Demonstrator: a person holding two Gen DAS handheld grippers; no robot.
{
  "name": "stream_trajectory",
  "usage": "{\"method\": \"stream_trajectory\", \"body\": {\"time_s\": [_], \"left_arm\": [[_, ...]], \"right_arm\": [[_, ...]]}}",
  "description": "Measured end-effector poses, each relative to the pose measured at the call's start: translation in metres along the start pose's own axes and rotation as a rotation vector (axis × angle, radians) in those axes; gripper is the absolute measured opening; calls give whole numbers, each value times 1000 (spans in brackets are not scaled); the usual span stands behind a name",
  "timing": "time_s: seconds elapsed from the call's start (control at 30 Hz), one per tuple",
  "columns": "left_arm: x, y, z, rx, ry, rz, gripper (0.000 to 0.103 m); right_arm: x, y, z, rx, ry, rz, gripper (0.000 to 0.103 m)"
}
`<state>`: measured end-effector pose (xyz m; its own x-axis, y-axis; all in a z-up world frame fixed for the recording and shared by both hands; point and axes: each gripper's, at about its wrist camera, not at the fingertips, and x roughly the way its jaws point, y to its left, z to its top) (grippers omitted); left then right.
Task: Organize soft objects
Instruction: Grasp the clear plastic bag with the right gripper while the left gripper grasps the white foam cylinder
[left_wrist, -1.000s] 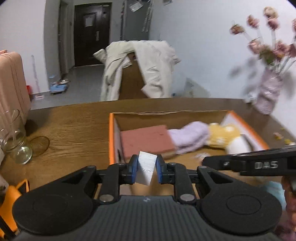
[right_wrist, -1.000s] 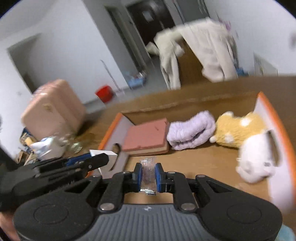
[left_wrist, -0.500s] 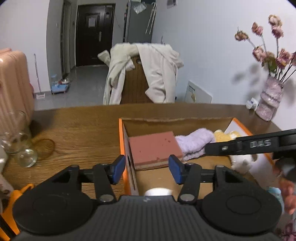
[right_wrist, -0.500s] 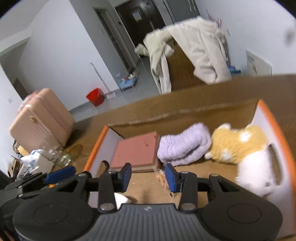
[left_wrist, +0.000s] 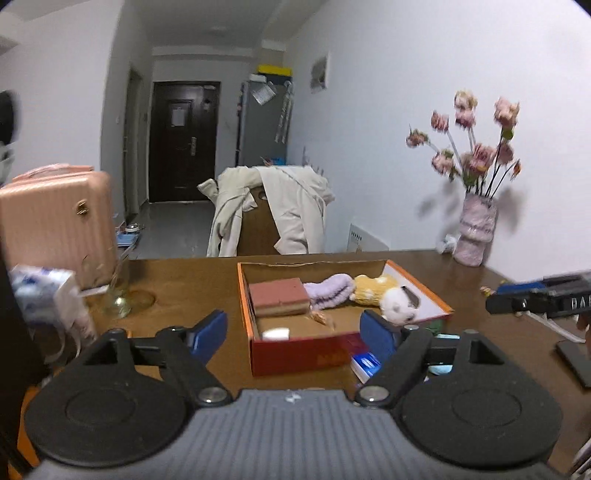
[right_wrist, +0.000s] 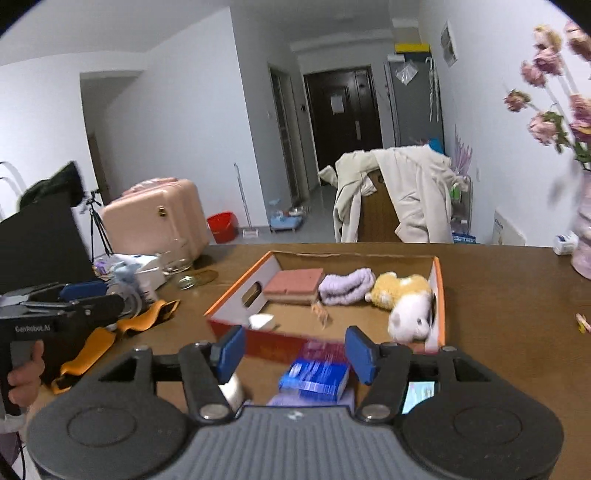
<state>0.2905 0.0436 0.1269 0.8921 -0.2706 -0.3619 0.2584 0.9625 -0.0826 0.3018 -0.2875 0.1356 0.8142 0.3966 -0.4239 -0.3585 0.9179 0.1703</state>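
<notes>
An orange-edged cardboard box (left_wrist: 295, 354) (right_wrist: 236, 291) stands on the wooden table. In it lie a pink sponge (left_wrist: 279, 295) (right_wrist: 295, 284), a purple fluffy cloth (left_wrist: 328, 291) (right_wrist: 345, 286), a yellow-and-white plush (left_wrist: 384, 295) (right_wrist: 402, 295), a small white folded item (left_wrist: 275, 334) (right_wrist: 260, 320) and a clear packet (left_wrist: 319, 317) (right_wrist: 320, 314). My left gripper (left_wrist: 293, 332) hangs back from the box's near wall, jaws opening, nothing between them. My right gripper (right_wrist: 295, 349) is also short of the box, jaws opening and holding nothing.
Blue tissue packs (right_wrist: 314, 376) lie on the table below the right gripper. A glass (left_wrist: 118, 291) and a tissue pack (left_wrist: 44, 295) stand at the left, with an orange strap (right_wrist: 110, 332). A flower vase (left_wrist: 474, 236) stands at the far right. A dark flat device (left_wrist: 576, 358) lies at the right.
Both grippers let go and opened: the white item and the clear packet now lie in the box. Both hands have drawn back and upward, away from the box.
</notes>
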Motion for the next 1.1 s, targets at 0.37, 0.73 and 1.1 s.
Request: {"method": "stream_trajectory", "body": {"time_s": [0.37,0.73,1.1], "left_arm": [[-102,-28,-89,-104,-44,78,94],[-65,-61,-109,-11,28,119,95],[18,-49,-104,-36,89,112,89]], "right_arm": [[-94,48,-113,-81,-188,-81,81],[-98,13,-161,-9,-91,-171,81],[-38,19,-139,-37,-40,-84,70]]}}
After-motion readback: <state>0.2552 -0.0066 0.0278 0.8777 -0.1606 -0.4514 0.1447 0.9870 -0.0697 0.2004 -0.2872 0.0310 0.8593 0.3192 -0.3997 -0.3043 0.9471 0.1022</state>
